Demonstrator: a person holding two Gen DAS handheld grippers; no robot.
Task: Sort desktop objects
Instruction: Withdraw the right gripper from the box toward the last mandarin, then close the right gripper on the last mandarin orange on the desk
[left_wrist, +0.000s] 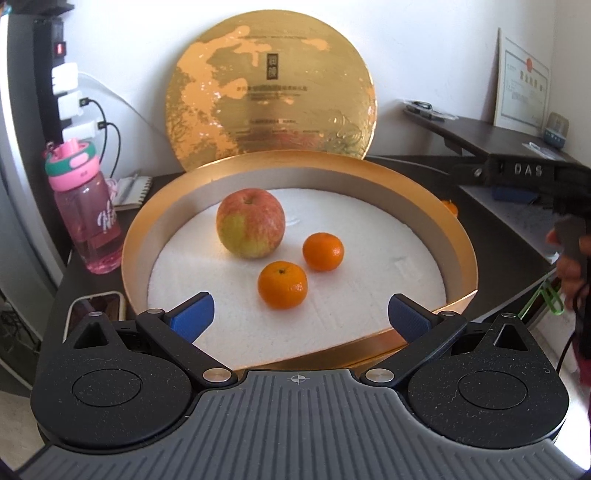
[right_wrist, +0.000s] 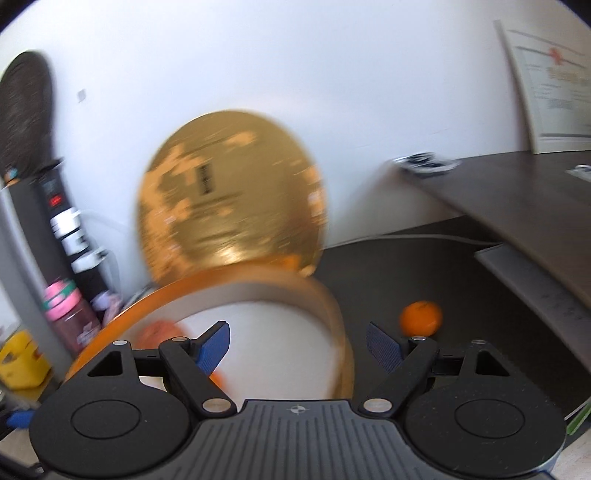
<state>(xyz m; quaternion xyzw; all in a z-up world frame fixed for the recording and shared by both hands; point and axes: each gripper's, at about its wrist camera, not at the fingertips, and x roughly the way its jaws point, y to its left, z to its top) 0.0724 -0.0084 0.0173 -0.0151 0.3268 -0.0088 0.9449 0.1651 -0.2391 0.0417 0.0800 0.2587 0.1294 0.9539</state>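
Observation:
A round gold box (left_wrist: 159, 221) with a white foam floor holds an apple (left_wrist: 250, 222) and two mandarins (left_wrist: 282, 284) (left_wrist: 323, 251). My left gripper (left_wrist: 300, 317) stands open over the box's near rim, empty, with the nearer mandarin just beyond its blue pads. In the blurred right wrist view my right gripper (right_wrist: 297, 349) is open and empty above the box's right rim (right_wrist: 334, 317). A third mandarin (right_wrist: 421, 318) lies on the dark desk right of the box, just past the right fingertip (right_wrist: 384, 350). It peeks out behind the rim (left_wrist: 450, 207) in the left wrist view.
The gold lid (left_wrist: 271, 92) leans on the wall behind the box. A pink bottle (left_wrist: 86, 210), a notepad (left_wrist: 131, 192) and a phone (left_wrist: 94, 310) sit left of it. A raised dark shelf (right_wrist: 517, 206) overhangs the desk at right. A person's hand (left_wrist: 572, 258) holds the other gripper there.

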